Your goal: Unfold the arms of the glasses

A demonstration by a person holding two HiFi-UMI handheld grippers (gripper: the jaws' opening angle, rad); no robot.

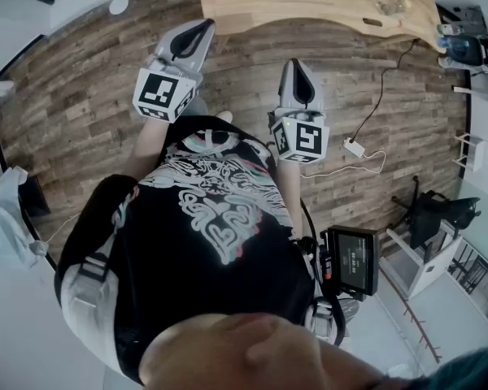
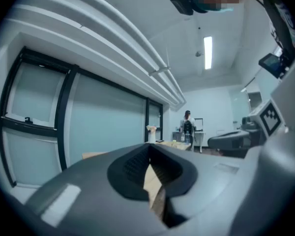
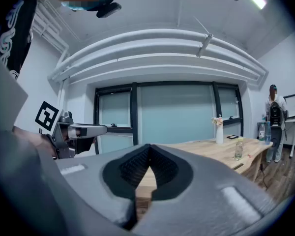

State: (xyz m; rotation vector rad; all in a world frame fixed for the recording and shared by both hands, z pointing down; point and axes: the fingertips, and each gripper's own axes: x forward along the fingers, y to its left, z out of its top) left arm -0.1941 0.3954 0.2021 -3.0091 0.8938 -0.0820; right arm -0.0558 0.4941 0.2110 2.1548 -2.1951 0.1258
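1. Nearest the head camera, we see a black printed shirt (image 1: pixel 220 218), with a black screen unit (image 1: pixel 354 260) at the hip.
2. Out in front of the torso, we hold both tools over the floor, apart from each other and pointing towards the table. The left gripper (image 1: pixel 202 29) carries the left marker cube (image 1: pixel 164 94), and the right gripper (image 1: pixel 298 70) carries the right marker cube (image 1: pixel 301 139).
3. In the left gripper view, we find the jaws pressed together at the tips and pinching nothing. A thin wedge of wood shows through the gap below the tips.
4. The right gripper view shows the same: tips touching, nothing between them, and a sliver of table and floor visible beneath.
5. Below the tools lies the wood-plank floor (image 1: pixel 81 104). A white adapter (image 1: pixel 354 147) sits on it to the right, at the end of a dark cable.
6. Beyond the gripper tips stands the wooden table (image 3: pixel 201 152). A white vase (image 3: pixel 219 132) and a clear bottle (image 3: pixel 238 150) stand on it, well apart from both tools. We cannot pick out the glasses in any view.
7. Behind the table runs a glazed wall (image 3: pixel 174 114) with dark frames.
8. Farthest off, at the room's end, a person with a backpack (image 3: pixel 274 123) stands facing away beside a white desk.
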